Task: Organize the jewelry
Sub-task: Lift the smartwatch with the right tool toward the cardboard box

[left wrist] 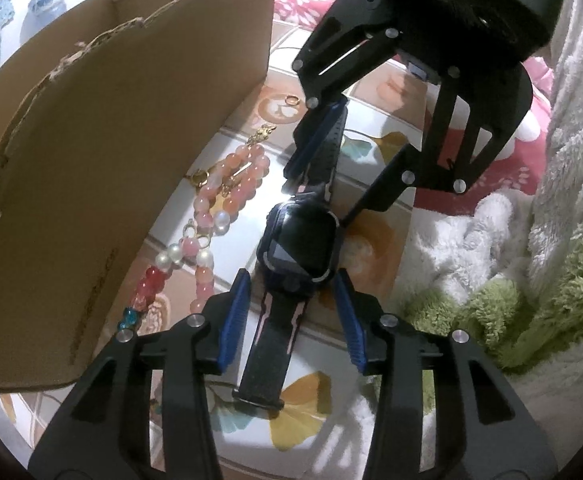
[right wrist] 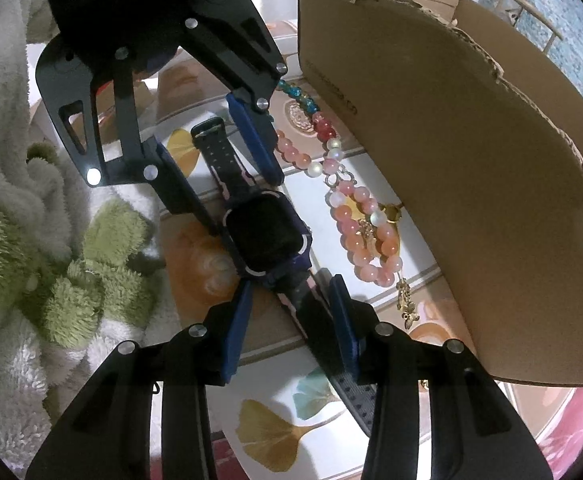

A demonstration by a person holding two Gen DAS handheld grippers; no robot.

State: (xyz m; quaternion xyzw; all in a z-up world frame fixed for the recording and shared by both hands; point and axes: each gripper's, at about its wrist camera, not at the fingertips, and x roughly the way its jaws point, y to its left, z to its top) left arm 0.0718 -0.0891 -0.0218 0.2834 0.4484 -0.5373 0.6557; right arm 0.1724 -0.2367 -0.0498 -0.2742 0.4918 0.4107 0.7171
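Two tongs face each other over a dark smartwatch that lies flat on the patterned tabletop (ginkgo leaves and tiles in the print); its long axis runs from one tool toward the other, one strap end reaching each. In the left wrist view, the left tongs straddle the near strap just below the watch case; the blue pads stand apart on either side of the strap with a gap showing, so they are parted and pressing on nothing. The right tongs come down from the far side over the other strap; in the right wrist view their tips also flank the band with space between, parted, not gripping. Screen faces up; the case sits between the two tools. Beside the watch, toward the torn cardboard box, lies a beaded bracelet of pink and peach beads with white pearls, joined to red and blue beads nearer the box; a small gold ring rests farther off. On the other side, a white and green fluffy towel is bunched up near the watch.
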